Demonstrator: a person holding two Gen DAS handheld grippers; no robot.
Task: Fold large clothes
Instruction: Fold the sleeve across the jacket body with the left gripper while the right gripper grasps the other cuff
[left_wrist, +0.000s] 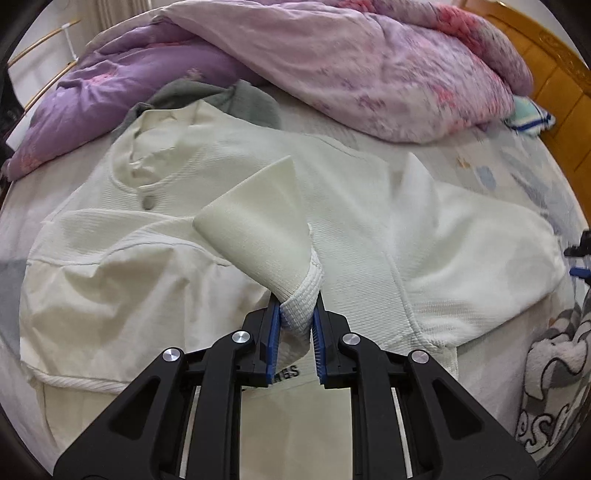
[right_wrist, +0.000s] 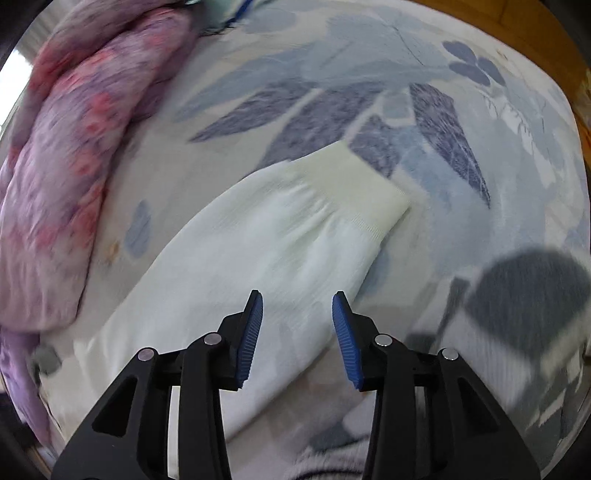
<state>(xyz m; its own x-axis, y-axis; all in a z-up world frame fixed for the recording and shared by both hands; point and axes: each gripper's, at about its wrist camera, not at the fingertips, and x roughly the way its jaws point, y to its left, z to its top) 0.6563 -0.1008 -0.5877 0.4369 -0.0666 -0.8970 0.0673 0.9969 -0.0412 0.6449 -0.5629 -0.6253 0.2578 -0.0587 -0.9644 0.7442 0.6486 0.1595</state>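
Note:
A large cream-white sweater (left_wrist: 229, 162) lies spread on the bed, collar at the upper left. My left gripper (left_wrist: 297, 297) is shut on the ribbed cuff of one sleeve (left_wrist: 258, 229). That sleeve is lifted and folded over the sweater's chest. In the right wrist view the other sleeve (right_wrist: 258, 251) lies flat on the sheet, its cuff (right_wrist: 354, 184) pointing up and right. My right gripper (right_wrist: 297, 295) hovers over this sleeve with its jaws open and nothing between the blue pads.
A purple and pink floral quilt (left_wrist: 332, 59) is heaped along the far side, over a grey garment (left_wrist: 221, 99). The leaf-print bed sheet (right_wrist: 332, 92) lies beyond the sleeve. A wooden headboard (left_wrist: 554, 85) stands at the right, with a fluffy grey-white blanket (left_wrist: 554, 369) below it.

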